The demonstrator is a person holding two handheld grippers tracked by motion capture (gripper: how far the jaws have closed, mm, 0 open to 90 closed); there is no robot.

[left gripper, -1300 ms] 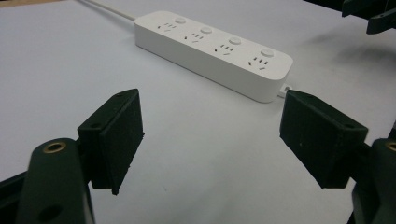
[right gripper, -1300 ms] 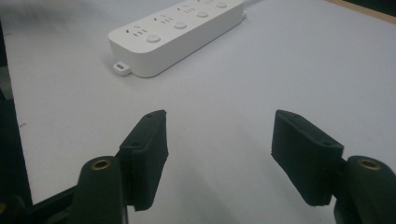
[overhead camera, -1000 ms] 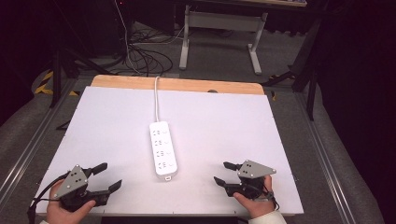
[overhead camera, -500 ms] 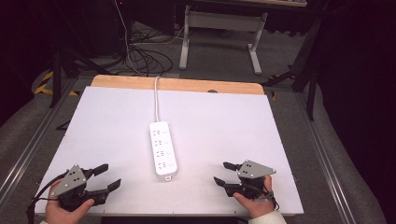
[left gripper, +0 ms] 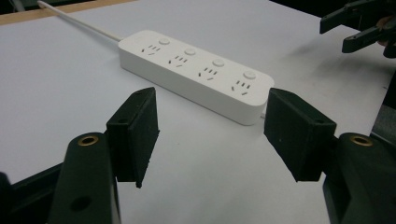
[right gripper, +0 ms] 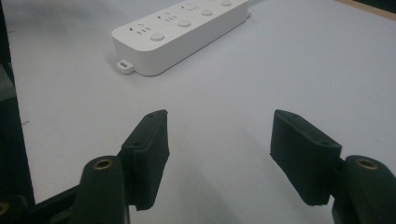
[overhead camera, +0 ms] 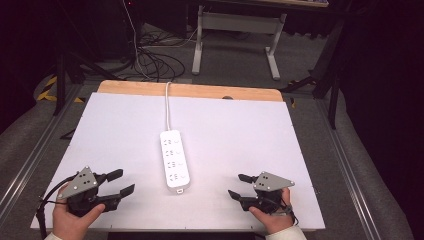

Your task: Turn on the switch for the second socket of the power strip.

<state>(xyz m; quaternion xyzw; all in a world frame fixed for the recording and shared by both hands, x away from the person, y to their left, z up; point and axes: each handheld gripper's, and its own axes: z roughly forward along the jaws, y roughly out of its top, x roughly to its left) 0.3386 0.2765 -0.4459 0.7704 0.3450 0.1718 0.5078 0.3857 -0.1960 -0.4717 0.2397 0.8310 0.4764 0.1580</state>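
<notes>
Centre of high view: white power strip [overhead camera: 175,159] flat on white table [overhead camera: 250,135], cord [overhead camera: 167,105] running toward top edge. Lower left, your left gripper [overhead camera: 121,182], jaws apart, empty. Lower right, your right gripper [overhead camera: 239,185], jaws apart, empty.

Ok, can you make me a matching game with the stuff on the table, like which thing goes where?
Things:
1. power strip
2. left gripper
3. right gripper
4. white cord

Places:
A. near right corner of the table
B. running from the strip to the far edge
C. middle of the table
D. near left corner

Pairs: 1-C, 2-D, 3-A, 4-B
</notes>
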